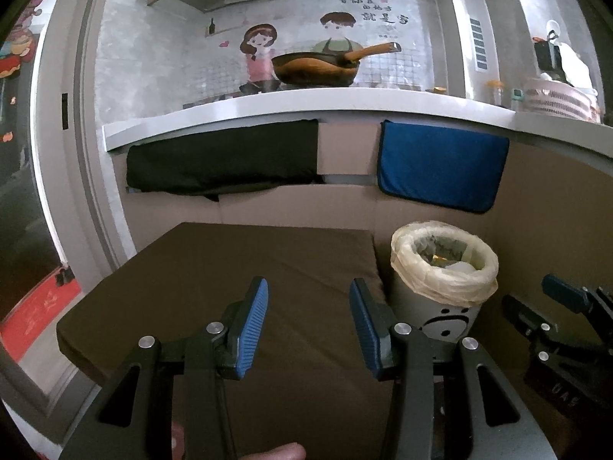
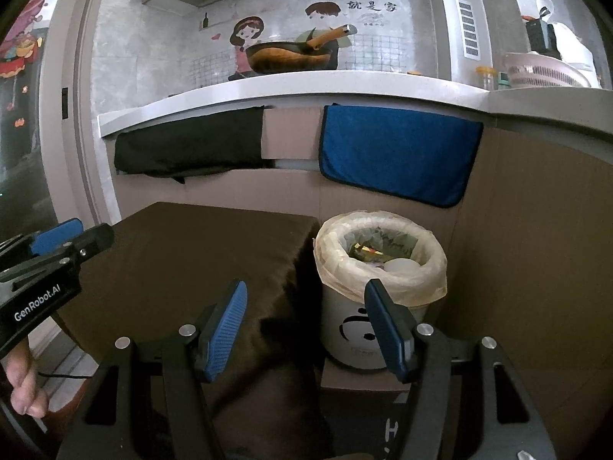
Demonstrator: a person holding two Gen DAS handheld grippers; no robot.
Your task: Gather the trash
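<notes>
Translucent, cream-coloured plastic lines the trash bin point(image 2: 377, 287), its bag rolled over the rim into a thick, crinkled collar that sags a little on the near side. Below the collar the bin's wall is smooth and pale grey-white, printed with a black cartoon face that shows only in part under the liner. Inside lie crumpled scraps: something shiny with gold and red, greyish wrinkled paper or film, and a whitish lump towards the front; what each piece is cannot be told. The bin stands upright on a piece of brown cardboard point(image 2: 356, 383), just beside the right edge of a dark brown cushion-like pad point(image 1: 237, 268), whose top is bare, and in front of a cardboard-coloured panel. Above it on that panel hangs a blue cloth point(image 2: 398, 153), with a black cloth point(image 2: 187, 145) to its left, both under the edge of a white counter point(image 2: 306, 88) that carries a dark wok with a wooden handle point(image 2: 291, 55). The left gripper point(image 1: 308, 329) hovers over the brown pad, its blue ribbed fingers point(image 1: 251, 329) spread apart with nothing between them. The right gripper point(image 2: 306, 329) is just in front of the bin, its fingers released and wide, one over the pad's edge and the other overlapping the bin's front wall in the picture; whether it touches the bin cannot be told. A hand point(image 2: 23, 387) grips the left tool's handle at the lower left of the right wrist view.
</notes>
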